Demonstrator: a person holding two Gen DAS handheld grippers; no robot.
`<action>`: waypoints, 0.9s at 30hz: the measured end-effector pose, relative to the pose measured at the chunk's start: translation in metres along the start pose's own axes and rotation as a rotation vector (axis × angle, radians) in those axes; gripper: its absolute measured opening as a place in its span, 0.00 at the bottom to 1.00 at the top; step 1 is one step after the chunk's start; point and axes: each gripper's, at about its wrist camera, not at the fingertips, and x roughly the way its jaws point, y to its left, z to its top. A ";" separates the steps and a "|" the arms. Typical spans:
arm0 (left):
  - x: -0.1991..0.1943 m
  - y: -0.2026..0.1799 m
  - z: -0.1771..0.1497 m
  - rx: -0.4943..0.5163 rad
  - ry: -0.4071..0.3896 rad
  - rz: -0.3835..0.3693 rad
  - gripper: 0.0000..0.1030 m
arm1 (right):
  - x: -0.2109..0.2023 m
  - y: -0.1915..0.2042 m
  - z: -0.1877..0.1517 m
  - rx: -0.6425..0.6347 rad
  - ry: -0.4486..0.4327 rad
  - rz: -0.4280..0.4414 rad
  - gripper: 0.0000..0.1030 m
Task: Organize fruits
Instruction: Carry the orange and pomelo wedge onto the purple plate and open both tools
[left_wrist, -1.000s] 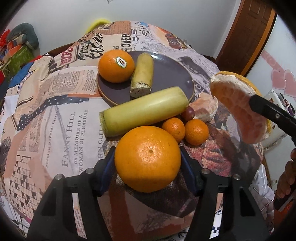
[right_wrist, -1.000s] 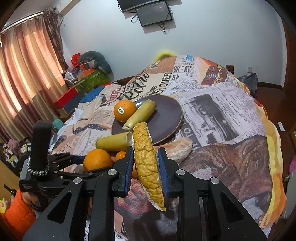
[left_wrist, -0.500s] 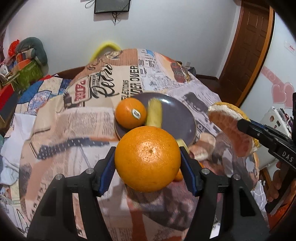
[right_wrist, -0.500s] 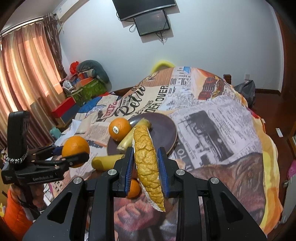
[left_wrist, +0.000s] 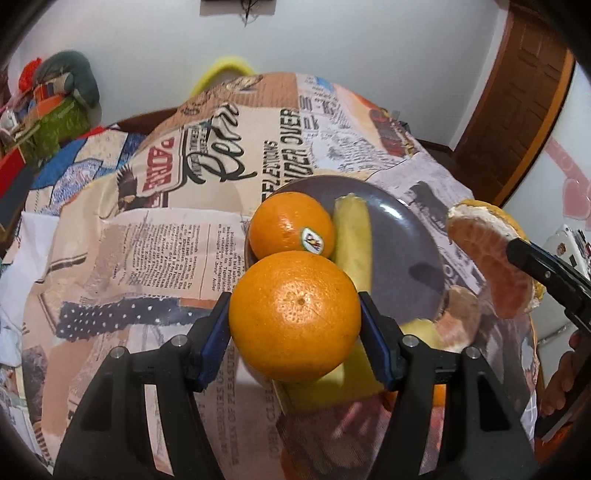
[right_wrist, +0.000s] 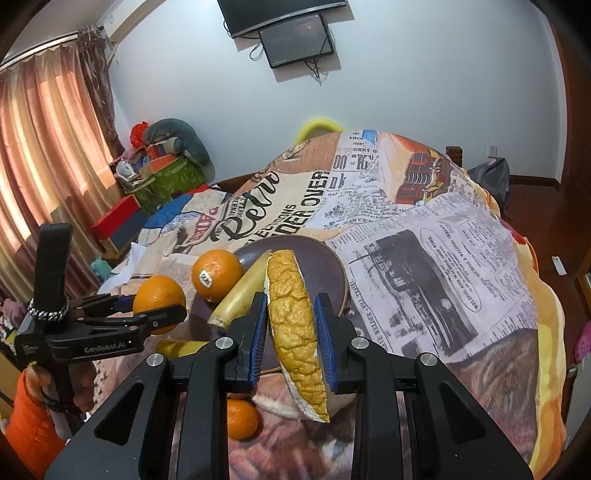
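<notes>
Left tool (left_wrist: 295, 317) with gripped orange (left_wrist: 294, 316) now nearer plate (left_wrist: 406, 266), hiding lower banana (left_wrist: 328, 384); right tool (right_wrist: 290, 325) clamping pomelo wedge (right_wrist: 295, 332)

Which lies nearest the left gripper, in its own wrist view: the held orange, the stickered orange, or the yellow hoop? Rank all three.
1. Held orange, between the left gripper fingers.
2. Stickered orange, behind it on the plate.
3. Yellow hoop, beyond the table's far edge.

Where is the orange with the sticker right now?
The stickered orange sits on the left part of the dark plate, touching the yellow stalk piece, just beyond the orange in the left gripper.
</notes>
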 end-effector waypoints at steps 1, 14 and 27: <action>0.005 0.001 0.002 0.001 0.005 0.002 0.62 | 0.003 0.000 0.001 -0.001 0.002 0.000 0.23; 0.035 -0.005 0.016 0.042 0.037 -0.023 0.63 | 0.041 -0.008 0.014 -0.025 0.027 -0.024 0.23; 0.052 -0.008 0.040 0.032 0.026 -0.060 0.63 | 0.081 0.004 0.026 -0.108 0.084 -0.049 0.23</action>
